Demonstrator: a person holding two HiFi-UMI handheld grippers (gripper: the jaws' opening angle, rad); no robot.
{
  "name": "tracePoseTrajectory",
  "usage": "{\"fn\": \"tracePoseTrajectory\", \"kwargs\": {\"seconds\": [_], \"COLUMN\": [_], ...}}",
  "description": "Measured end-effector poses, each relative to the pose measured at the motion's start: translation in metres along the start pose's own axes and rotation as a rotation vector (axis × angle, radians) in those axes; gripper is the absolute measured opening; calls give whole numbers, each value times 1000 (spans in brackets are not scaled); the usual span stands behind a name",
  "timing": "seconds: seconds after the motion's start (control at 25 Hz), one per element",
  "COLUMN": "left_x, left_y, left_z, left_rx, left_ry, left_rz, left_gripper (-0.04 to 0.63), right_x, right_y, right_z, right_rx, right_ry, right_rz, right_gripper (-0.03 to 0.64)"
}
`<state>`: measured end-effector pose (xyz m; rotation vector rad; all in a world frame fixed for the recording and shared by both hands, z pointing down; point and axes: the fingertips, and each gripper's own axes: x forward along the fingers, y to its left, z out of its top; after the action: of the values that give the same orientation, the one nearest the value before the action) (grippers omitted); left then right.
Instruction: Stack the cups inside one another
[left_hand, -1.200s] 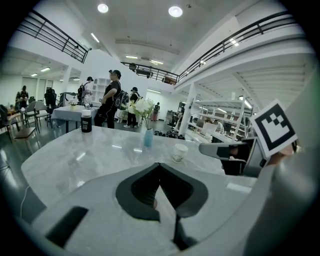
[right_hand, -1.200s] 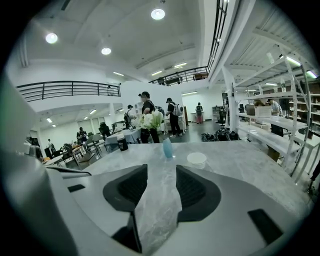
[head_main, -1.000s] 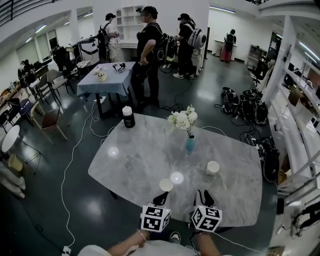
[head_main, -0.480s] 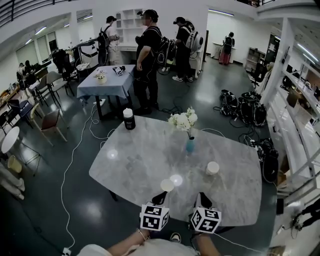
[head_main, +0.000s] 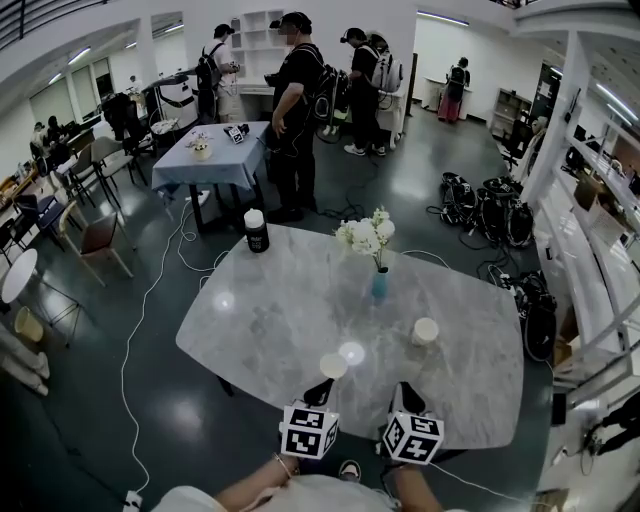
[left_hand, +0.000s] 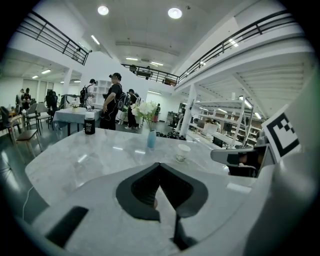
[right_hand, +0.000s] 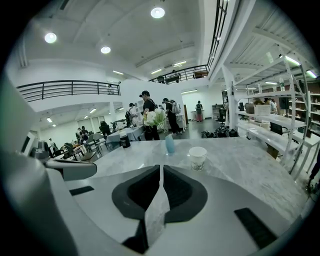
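Note:
Two pale paper cups stand apart on the marble table (head_main: 270, 310). The near cup (head_main: 333, 365) sits just ahead of my left gripper (head_main: 321, 390). It does not show in the left gripper view, and I cannot tell whether the two touch. There the left gripper (left_hand: 159, 165) has its jaws meeting at the tips. The far cup (head_main: 425, 331) stands upright to the right, well ahead of my right gripper (head_main: 406, 392). The right gripper view shows this cup (right_hand: 197, 157) beyond the right gripper (right_hand: 161, 167). Its jaws have just been closing and are shut with nothing between them.
A blue vase of white flowers (head_main: 380, 287) stands mid-table behind the cups. A black canister with a white lid (head_main: 256, 232) is at the far left edge. People (head_main: 296, 90) stand at another table (head_main: 205, 160) beyond. Cables and bags lie on the floor.
The right gripper's fingers were spread apart one second ago and are now together. Both grippers stay at the table's near edge. The cups have not moved.

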<state>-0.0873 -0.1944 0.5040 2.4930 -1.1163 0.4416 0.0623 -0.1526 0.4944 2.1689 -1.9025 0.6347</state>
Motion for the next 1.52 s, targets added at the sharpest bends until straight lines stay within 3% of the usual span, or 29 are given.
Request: {"fn": "tracePoseTrajectory", "kwargs": {"seconds": [0.08, 0.52, 0.84, 1.28, 1.52], "left_x": [1, 6, 3, -8, -10], "left_y": [-1, 3, 19, 59, 77], "left_z": [0, -5, -22, -64, -79], "left_rx": [19, -27, -63, -170, -213], "left_ry": [-4, 13, 38, 111, 124], "left_rz": [-2, 19, 69, 190, 242], "left_gripper": [-5, -5, -5, -5, -5], "right_x": [1, 3, 17, 57, 78], "right_y": [0, -6, 14, 60, 80], "right_z": [-1, -4, -19, -49, -68], "right_rx": [0, 4, -2, -36, -70], "right_ry": [1, 5, 36, 133, 187], "right_rz": [0, 11, 101, 250, 317], "right_gripper": [25, 25, 26, 31, 76]}}
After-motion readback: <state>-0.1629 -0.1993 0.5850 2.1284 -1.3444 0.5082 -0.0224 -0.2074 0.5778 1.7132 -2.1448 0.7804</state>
